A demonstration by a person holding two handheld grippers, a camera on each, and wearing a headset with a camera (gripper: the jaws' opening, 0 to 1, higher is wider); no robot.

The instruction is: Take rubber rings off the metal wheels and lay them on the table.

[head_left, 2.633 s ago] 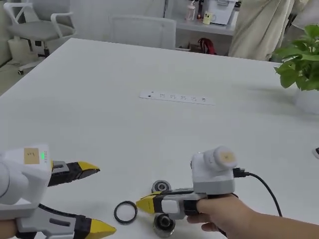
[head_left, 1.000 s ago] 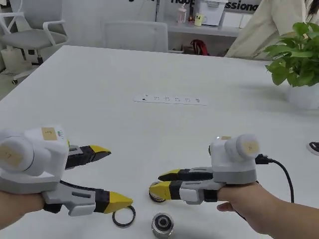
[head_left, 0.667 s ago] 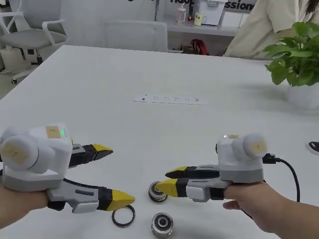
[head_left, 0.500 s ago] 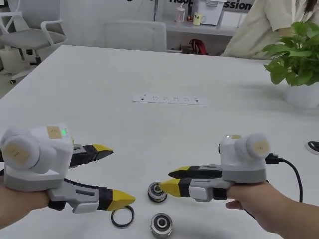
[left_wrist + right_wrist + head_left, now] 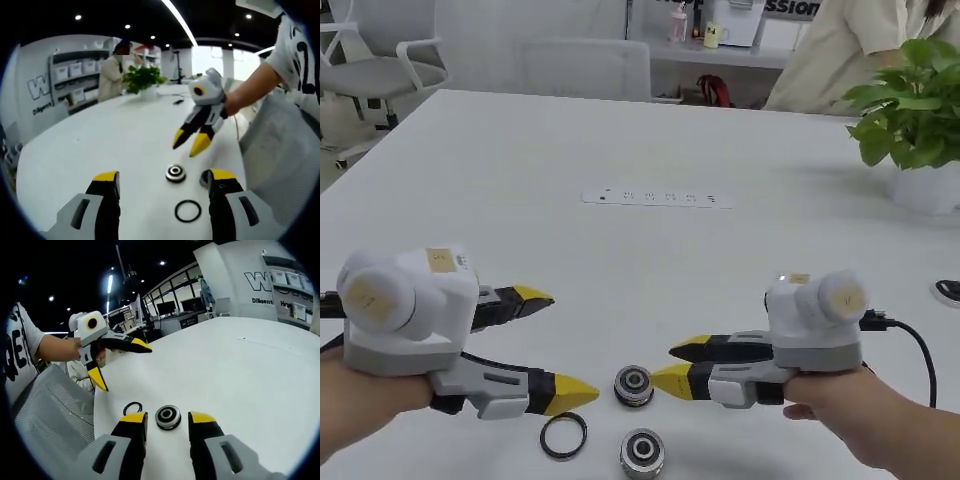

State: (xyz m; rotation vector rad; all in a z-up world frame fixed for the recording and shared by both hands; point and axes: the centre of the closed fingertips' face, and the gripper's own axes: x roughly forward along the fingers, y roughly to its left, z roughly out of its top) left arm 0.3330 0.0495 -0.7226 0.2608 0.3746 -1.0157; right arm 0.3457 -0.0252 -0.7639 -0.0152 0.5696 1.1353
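Near the surface's [image 5: 620, 130] near edge, one metal wheel [image 5: 634, 385] lies flat just ahead of the right claw [image 5: 675, 365], jaws parted, farther from the left claw [image 5: 561, 342], jaws wide apart, beside a loose rubber ring [image 5: 563, 436].

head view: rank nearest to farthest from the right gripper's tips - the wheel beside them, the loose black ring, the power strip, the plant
1. Metal wheel, just left of the tips of the right gripper.
2. Loose rubber ring, farther left, toward the table's near edge.
3. Power strip, mid-table, straight ahead.
4. Potted plant, far right of the table.
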